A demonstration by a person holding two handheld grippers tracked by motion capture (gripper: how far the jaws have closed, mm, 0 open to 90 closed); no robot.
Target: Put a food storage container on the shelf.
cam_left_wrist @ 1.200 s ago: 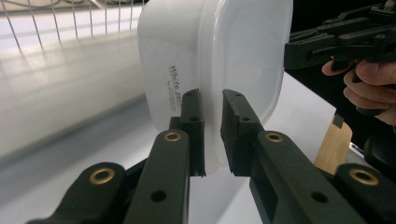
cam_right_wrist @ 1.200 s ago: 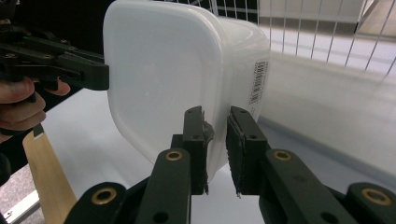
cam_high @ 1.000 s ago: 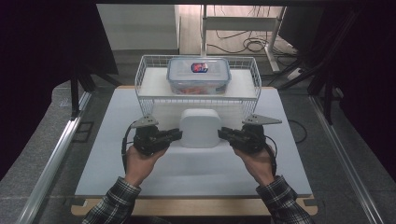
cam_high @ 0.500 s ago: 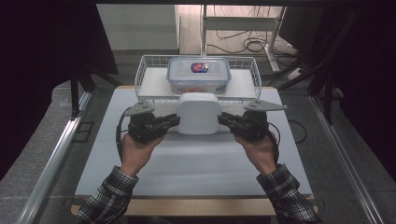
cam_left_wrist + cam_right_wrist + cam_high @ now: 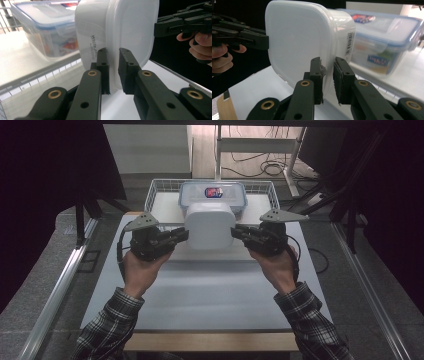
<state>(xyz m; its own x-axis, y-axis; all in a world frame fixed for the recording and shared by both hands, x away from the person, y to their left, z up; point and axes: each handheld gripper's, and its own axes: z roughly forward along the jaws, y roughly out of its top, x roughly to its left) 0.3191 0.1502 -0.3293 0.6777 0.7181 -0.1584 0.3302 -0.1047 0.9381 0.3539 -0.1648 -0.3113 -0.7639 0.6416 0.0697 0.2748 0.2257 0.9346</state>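
A white plastic container [image 5: 210,224] with its lid on hangs in the air above the table, just in front of the wire basket [image 5: 159,186]. My left gripper [image 5: 183,235] is shut on the rim at its left side. My right gripper [image 5: 235,232] is shut on the rim at its right side. In the left gripper view the jaws of the left gripper [image 5: 113,51] pinch the lid edge of the white container [image 5: 130,27]. The right gripper view has the right gripper [image 5: 327,61] clamped on the same rim of the container [image 5: 297,40].
A clear box with a blue-edged lid [image 5: 214,193] sits inside the wire basket, right behind the held container. The white table mat [image 5: 210,285] lies below, with a wooden edge at the front. Metal frame rails run along both sides of the table.
Both hands have lifted the white container off the table and carried it up and towards the basket. The grips on its rim look the same.
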